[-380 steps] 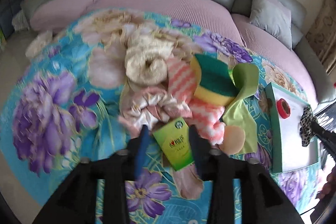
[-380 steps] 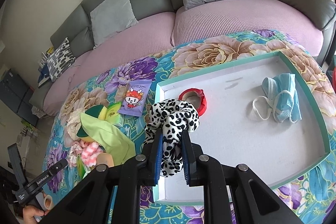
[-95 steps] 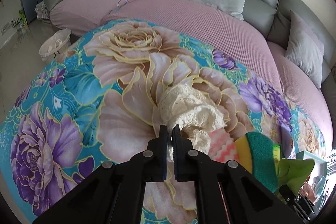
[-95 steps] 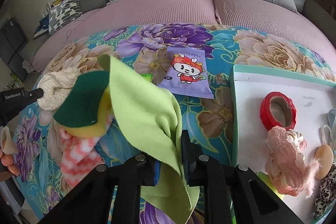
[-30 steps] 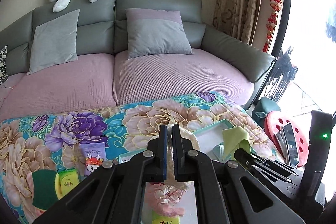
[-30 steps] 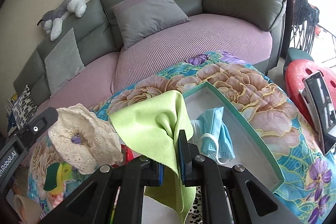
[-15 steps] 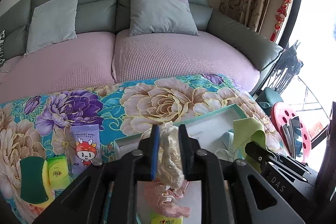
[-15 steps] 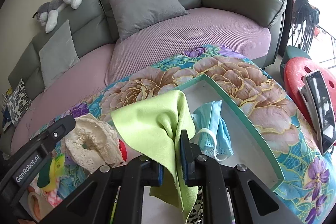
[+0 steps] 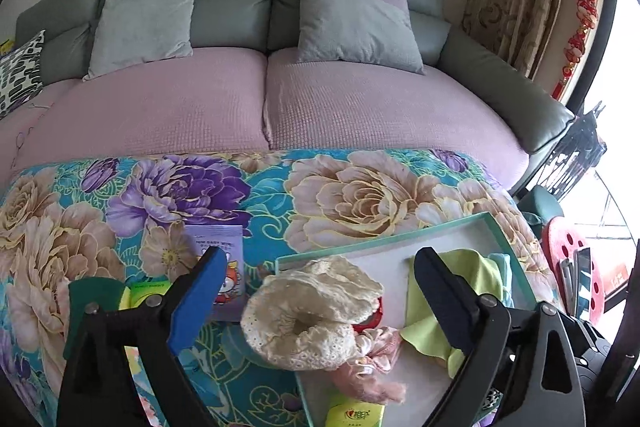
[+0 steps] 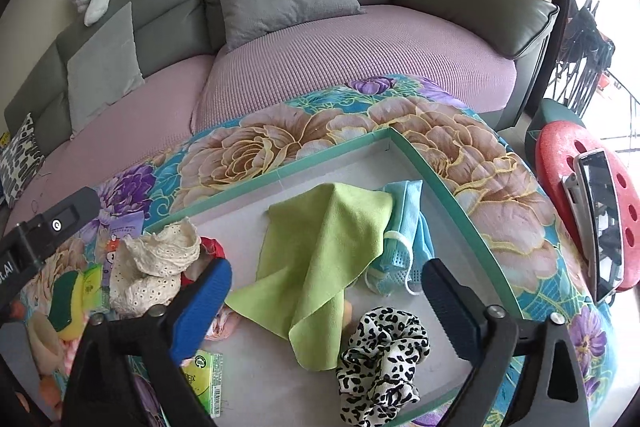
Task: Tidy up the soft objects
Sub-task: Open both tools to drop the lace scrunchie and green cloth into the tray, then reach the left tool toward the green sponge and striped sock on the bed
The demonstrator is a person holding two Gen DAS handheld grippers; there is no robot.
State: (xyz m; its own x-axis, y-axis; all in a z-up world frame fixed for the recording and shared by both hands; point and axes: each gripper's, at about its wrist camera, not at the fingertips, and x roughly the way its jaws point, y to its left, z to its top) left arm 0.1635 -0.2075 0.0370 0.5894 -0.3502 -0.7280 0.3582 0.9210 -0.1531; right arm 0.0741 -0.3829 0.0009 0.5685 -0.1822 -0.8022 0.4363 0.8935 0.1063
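Cream lace scrunchie (image 9: 308, 315): lies on the near-left rim of the tray, partly over a red tape roll (image 10: 211, 247); free of both pads
Left gripper (image 9: 316, 291): jaws wide and opening, the scrunchie between them untouched
Lime green cloth (image 10: 320, 259): draped on the tray floor, one edge over a blue face mask (image 10: 404, 239)
Right gripper (image 10: 326, 287): jaws wide and opening, cloth between them, no pad on it
Tray (image 10: 436, 171): white floor, teal rim, on the floral blanket (image 10: 248, 143)
Leopard scrunchie (image 10: 384, 359): in the tray, near the cloth's lower corner
Pink scrunchie (image 9: 372, 367): in the tray, just beside the cream one
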